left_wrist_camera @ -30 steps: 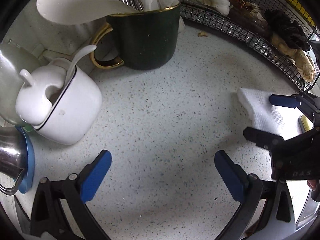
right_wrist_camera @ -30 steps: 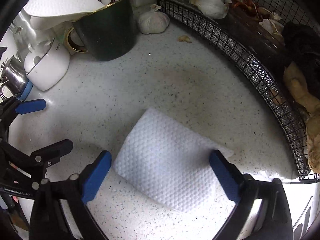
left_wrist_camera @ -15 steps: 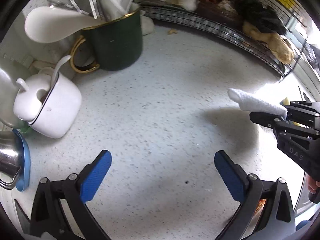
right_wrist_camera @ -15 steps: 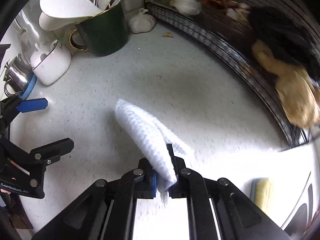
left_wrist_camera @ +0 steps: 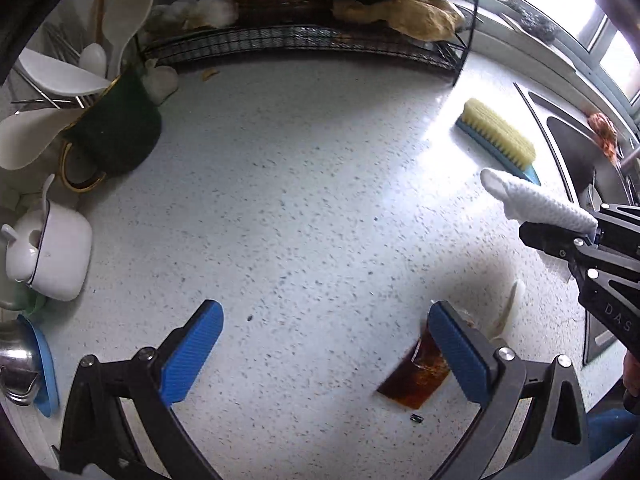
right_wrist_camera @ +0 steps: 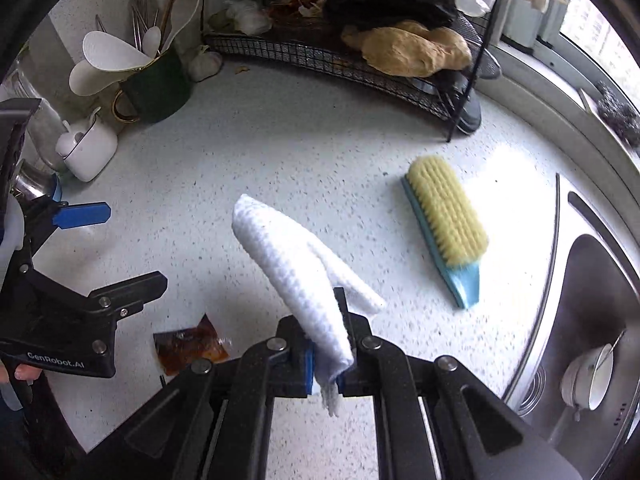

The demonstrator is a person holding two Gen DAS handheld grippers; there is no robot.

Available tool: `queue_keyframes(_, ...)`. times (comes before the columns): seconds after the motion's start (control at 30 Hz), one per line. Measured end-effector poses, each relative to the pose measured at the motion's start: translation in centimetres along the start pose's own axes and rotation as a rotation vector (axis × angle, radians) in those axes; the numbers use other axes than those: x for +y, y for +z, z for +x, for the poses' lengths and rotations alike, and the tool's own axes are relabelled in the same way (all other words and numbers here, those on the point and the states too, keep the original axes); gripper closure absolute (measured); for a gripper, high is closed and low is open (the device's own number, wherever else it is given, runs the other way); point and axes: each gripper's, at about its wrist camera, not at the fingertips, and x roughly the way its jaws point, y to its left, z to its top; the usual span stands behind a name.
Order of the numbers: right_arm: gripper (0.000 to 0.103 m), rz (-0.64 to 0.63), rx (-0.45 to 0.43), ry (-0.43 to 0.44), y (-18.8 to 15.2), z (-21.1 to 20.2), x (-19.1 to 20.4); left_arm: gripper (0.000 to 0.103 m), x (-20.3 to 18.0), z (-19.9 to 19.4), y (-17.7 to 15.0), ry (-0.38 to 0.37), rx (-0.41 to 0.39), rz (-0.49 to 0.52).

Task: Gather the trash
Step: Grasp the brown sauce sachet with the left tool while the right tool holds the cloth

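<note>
Pinching the folded white paper towel (right_wrist_camera: 296,276) in my right claw (right_wrist_camera: 326,354), I see the brown sauce sachet (left_wrist_camera: 416,376) lying near-right on the speckled tabletop (left_wrist_camera: 304,200), just beside my spread left claw (left_wrist_camera: 326,354), long axis slanting far-right.

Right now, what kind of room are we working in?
Most likely a home kitchen counter: a steel sink on the right, a green mug stuffed with spoons, and a wire rack holding garlic and ginger.

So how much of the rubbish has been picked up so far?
Done: the white paper towel is off the counter, pinched in the shut right gripper. Left: the brown sauce packet lies on the counter, beside the open, empty left gripper. No bin is visible.
</note>
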Motion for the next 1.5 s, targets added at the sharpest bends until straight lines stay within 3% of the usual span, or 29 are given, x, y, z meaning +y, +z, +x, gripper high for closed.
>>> queue_keyframes(0.23,0.096,0.156,0.005,-0.033,-4.0,-1.8,-1.5,0.001,-2.4,-0.2,-1.2,-0.035,0.041,0.094)
queue_keyframes(0.6,0.096,0.21,0.004,-0.025,-7.0,-0.6,-0.6,0.001,-3.6,0.7,-2.9,-0.126,0.109,0.206)
queue_keyframes(0.9,0.096,0.242,0.025,-0.023,-8.4,-0.8,-1.6,0.001,-5.3,2.6,-3.1,-0.079,0.12,0.252)
queue_keyframes(1.0,0.096,0.251,0.028,-0.022,-8.9,-0.9,-1.8,0.006,-5.9,3.5,-2.6,-0.084,0.131,0.229)
queue_keyframes(1.3,0.096,0.262,0.017,-0.011,-9.7,-2.1,-2.0,0.033,-7.5,3.5,-2.2,-0.058,0.115,0.248)
queue_keyframes(1.47,0.096,0.265,0.008,-0.004,-10.5,-2.6,-2.2,0.07,-7.5,2.6,-2.5,-0.052,0.098,0.205)
queue_keyframes(1.5,0.096,0.263,0.006,-0.003,-10.7,-2.8,-2.2,0.072,-7.5,2.6,-2.5,-0.048,0.098,0.191)
